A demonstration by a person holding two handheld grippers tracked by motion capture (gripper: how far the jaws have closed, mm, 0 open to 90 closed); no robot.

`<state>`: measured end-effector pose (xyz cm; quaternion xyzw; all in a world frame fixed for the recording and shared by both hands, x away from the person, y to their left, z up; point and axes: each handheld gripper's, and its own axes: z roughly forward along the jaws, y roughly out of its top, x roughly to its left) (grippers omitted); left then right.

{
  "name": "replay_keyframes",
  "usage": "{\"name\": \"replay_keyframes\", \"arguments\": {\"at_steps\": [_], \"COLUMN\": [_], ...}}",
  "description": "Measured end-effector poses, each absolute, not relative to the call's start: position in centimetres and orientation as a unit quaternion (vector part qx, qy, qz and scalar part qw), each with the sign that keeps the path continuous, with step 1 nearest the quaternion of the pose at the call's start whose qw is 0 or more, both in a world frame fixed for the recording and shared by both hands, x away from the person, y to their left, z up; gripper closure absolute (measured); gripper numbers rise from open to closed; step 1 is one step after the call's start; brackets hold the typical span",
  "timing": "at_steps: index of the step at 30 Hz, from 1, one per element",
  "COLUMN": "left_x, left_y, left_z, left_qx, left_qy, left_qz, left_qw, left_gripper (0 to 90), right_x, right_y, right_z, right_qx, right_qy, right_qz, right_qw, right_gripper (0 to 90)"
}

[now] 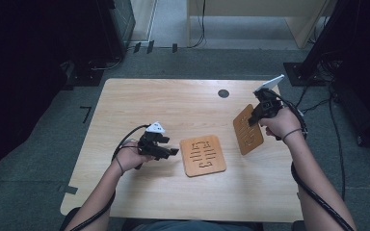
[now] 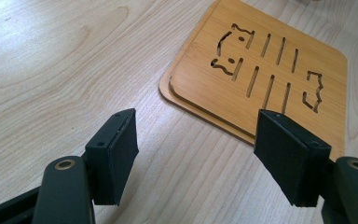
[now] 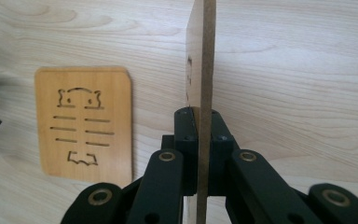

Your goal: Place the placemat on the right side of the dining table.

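Our right gripper (image 3: 198,140) is clamped on the edge of a wooden coaster (image 3: 201,56), holding it upright and clear of the counter (image 1: 173,103). Off to its left a small stack of matching coasters (image 1: 203,155) lies flat mid-counter, and our left gripper (image 2: 205,154) waits just beside it, jaws spread wide and empty. As we see it, the job now is tipping the held coaster flat and lining up its corners squarely over the stack before we let go.
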<state>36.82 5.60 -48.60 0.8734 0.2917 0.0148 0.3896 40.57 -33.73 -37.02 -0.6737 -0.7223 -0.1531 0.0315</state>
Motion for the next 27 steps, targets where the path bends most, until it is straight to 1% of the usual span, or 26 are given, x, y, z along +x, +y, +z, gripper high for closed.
{"name": "replay_keyframes", "arguments": {"at_steps": [10,15,20,27], "left_x": [36.8,36.8,36.8,36.8], "left_y": [5.6,5.6,5.5,5.5], "left_z": [-48.6,-48.7,-48.7,-48.8], "left_qx": [0.873,0.874,0.875,0.875], "left_qy": [0.292,0.292,0.290,0.290], "left_qz": [0.015,0.015,0.015,0.013], "left_qw": [0.390,0.389,0.388,0.387], "left_gripper": [29.3,29.3,29.3,29.3], "right_x": [41.1,41.3,42.3,43.4], "right_y": [-35.4,-35.5,-36.2,-36.7], "right_z": [-37.1,-37.0,-36.7,-36.4], "right_qx": [-0.688,-0.687,-0.692,-0.699], "right_qy": [-0.710,-0.712,-0.708,-0.701], "right_qz": [-0.145,-0.142,-0.138,-0.143], "right_qw": [0.020,0.013,0.003,0.003], "right_gripper": [87.6,87.6,87.6,87.6]}}
